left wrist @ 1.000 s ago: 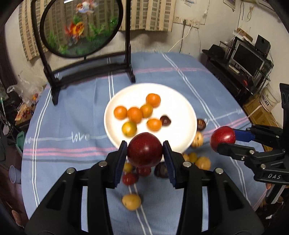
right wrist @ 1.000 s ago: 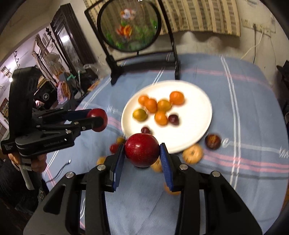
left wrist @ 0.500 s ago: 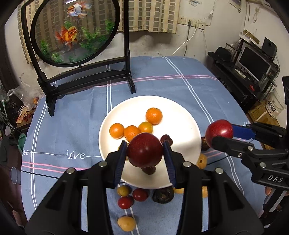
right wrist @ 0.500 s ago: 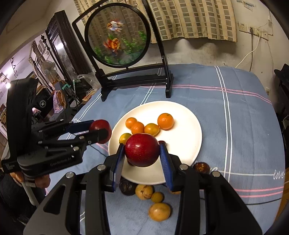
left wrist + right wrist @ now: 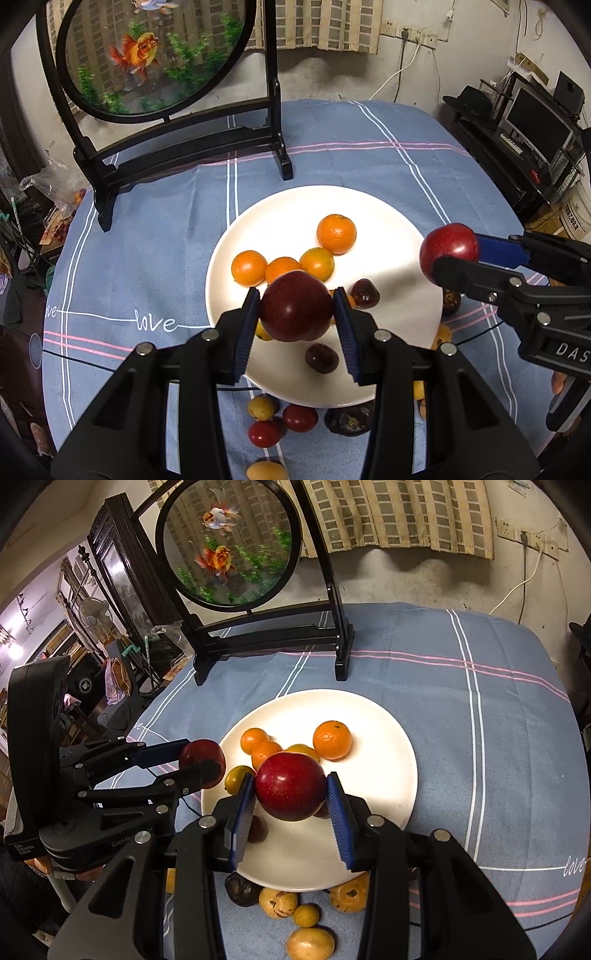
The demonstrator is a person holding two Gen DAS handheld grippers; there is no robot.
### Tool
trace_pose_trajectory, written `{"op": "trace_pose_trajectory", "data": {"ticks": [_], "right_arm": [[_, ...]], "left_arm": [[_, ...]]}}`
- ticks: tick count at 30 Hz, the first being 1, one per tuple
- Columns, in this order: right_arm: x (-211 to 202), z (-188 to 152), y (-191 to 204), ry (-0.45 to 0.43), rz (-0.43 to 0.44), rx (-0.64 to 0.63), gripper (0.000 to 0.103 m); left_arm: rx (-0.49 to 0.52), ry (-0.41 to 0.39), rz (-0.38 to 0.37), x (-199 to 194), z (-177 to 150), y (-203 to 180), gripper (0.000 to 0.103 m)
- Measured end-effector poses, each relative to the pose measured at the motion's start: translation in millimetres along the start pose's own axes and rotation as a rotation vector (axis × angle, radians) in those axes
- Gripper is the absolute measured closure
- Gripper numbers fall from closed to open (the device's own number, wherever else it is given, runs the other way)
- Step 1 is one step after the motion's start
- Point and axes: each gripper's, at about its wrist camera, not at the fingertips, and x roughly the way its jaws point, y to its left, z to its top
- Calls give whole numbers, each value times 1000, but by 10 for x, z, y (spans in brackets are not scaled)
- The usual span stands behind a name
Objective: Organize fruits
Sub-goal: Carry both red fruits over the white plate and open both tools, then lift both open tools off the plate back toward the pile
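A white plate (image 5: 295,214) (image 5: 384,746) on the blue cloth holds several oranges (image 5: 336,234) (image 5: 331,739) and small dark fruits (image 5: 321,357). My left gripper (image 5: 295,314) is shut on a dark red apple (image 5: 295,311), held above the plate's near part; it shows in the right wrist view (image 5: 201,762) at the plate's left edge. My right gripper (image 5: 291,794) is shut on a red apple (image 5: 290,791) above the plate; it shows in the left wrist view (image 5: 448,254) over the plate's right rim.
A round goldfish screen on a black stand (image 5: 184,140) (image 5: 269,635) stands behind the plate. Loose fruits lie on the cloth in front of the plate: yellow, red and dark ones (image 5: 299,417) (image 5: 310,943). Shelves and a monitor (image 5: 535,122) stand at the right.
Both grippers have moved forward with their apples, from over the loose fruits to above the plate. The plate and screen now look nearer.
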Motion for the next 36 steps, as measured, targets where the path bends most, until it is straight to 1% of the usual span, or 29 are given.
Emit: {"op": "trace_pose_trajectory", "data": {"ticks": [12,19,25,29,31,34,35,36], "right_arm": [[223,32,-231,34,-32,20,64],[341,66,-246,45,-28,21,64],[445,99,-261,61,-30,15,64],[574,112,-281,89,-46,17,64],[686,117,-284,138,-36,20,63],[805,143,-286,170,-121,16,61],[842,153,-321,181,-120,33,61],[847,165,-363,181,-99,57,60]], "left_arm": [[-27,25,14,195,16,118,62],[-12,29,5,276,47,17,62],[-1,36,14,360,83,-45,62],[18,47,31,442,105,-100,62],[25,58,34,500,112,-123,61],[22,83,38,614,120,-127,61],[16,91,41,641,121,-119,60],[9,93,36,657,121,-106,56]]}}
